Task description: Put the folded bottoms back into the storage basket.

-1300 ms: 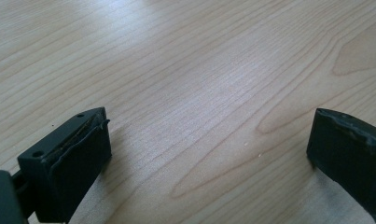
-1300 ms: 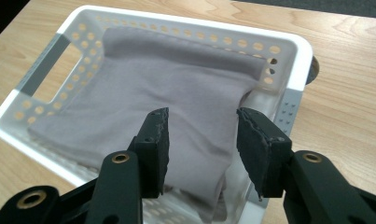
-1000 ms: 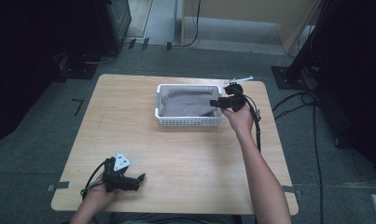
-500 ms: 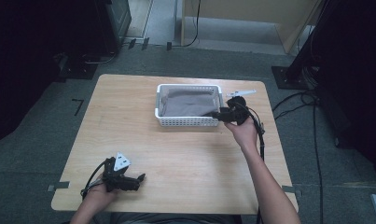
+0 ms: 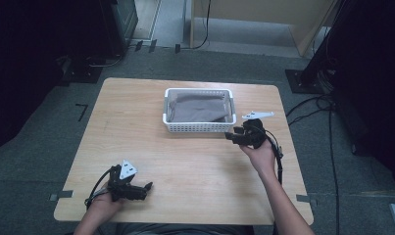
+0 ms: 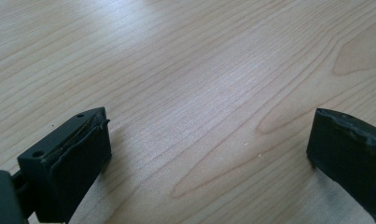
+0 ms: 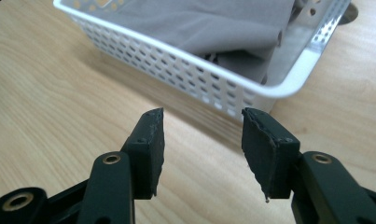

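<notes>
Grey carpet and dark equipment ring a pale wooden counter (image 5: 195,161), which carries little besides one white perforated basket (image 5: 199,126) set toward its far side, at about twelve o'clock from the counter's middle. A grey cloth (image 5: 197,107) lies folded and rumpled inside the basket, filling most of it and staying below the rim; in the right gripper view the cloth (image 7: 213,23) bunches up toward the basket's near corner (image 7: 288,79). The right gripper (image 5: 233,137) sits just off the basket's near right corner, at roughly four o'clock from it, close to the wall but apart from it, with its jaws parted and nothing between them. The left gripper (image 5: 145,188) rests low on the counter at about seven o'clock from the middle, well apart from the basket; its jaws stand wide open over bare wood and hold nothing. Judging by this, the cloth is settled in the basket and the right hand is off it, so the step in hand looks like the pause between placing and the next handling. If the basket is to be moved or the cloth taken out, the next move calls for the right jaws to rise over the rim at the near corner and close on the wall or on the bunched fold, while the left comes up toward the basket to steady it.
</notes>
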